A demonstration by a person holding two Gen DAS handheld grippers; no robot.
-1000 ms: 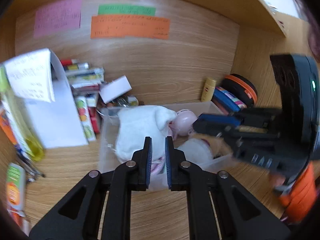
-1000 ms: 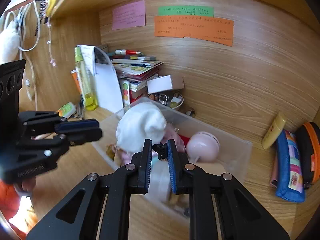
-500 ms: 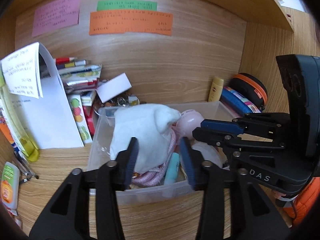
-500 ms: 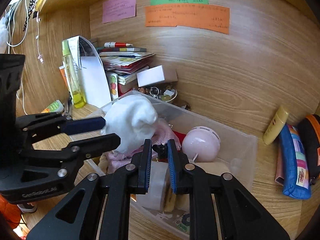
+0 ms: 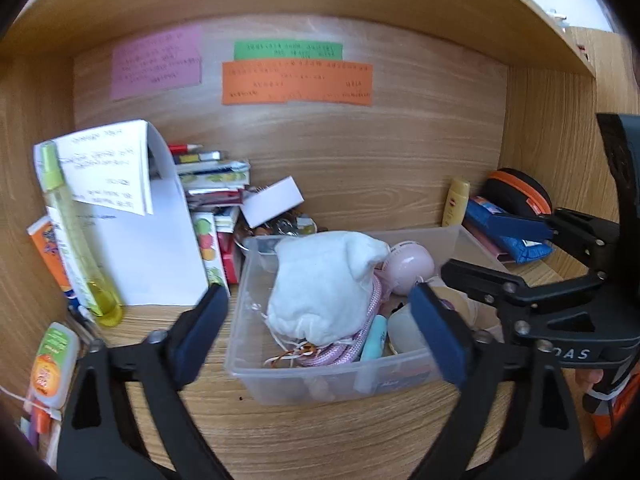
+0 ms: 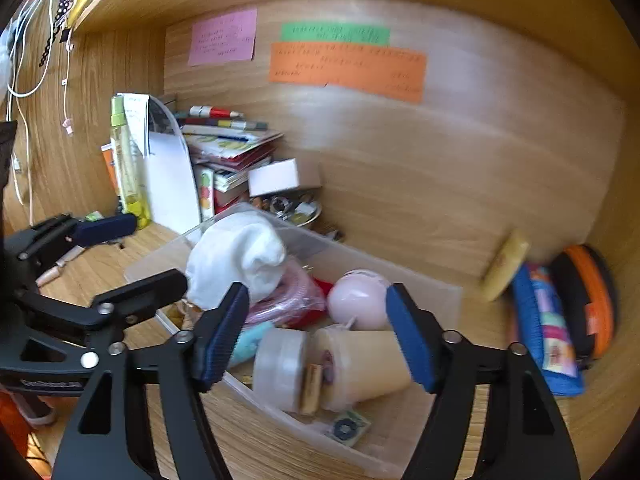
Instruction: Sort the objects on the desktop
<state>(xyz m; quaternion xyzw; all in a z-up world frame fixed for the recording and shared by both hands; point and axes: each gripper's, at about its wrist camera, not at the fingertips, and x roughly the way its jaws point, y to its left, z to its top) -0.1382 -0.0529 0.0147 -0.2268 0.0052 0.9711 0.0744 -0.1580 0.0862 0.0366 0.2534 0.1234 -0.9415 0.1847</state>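
A clear plastic bin point(image 5: 256, 364) sits on the wooden desk, also in the right wrist view point(image 6: 276, 404). It holds a white cloth pouch point(image 5: 324, 280) point(image 6: 236, 256), a pink round object point(image 5: 412, 268) point(image 6: 360, 300), pink cord point(image 5: 360, 340), a teal tube point(image 5: 374, 338) and a beige jar point(image 6: 360, 364). My left gripper point(image 5: 320, 336) is open and empty, in front of the bin. My right gripper point(image 6: 316, 340) is open and empty, over the bin's near right end; it also shows in the left wrist view point(image 5: 520, 248).
At the back left stand white paper point(image 5: 140, 240), a yellow spray bottle point(image 5: 76, 240) and stacked books point(image 5: 216, 184). A small white box point(image 5: 272, 200) lies behind the bin. A yellow tube point(image 5: 458, 200), blue pencil case point(image 5: 504, 232) and black-orange case point(image 5: 520, 192) are on the right.
Both grippers have opened wide from shut. Both have pulled back a little, so the bin sits farther off.
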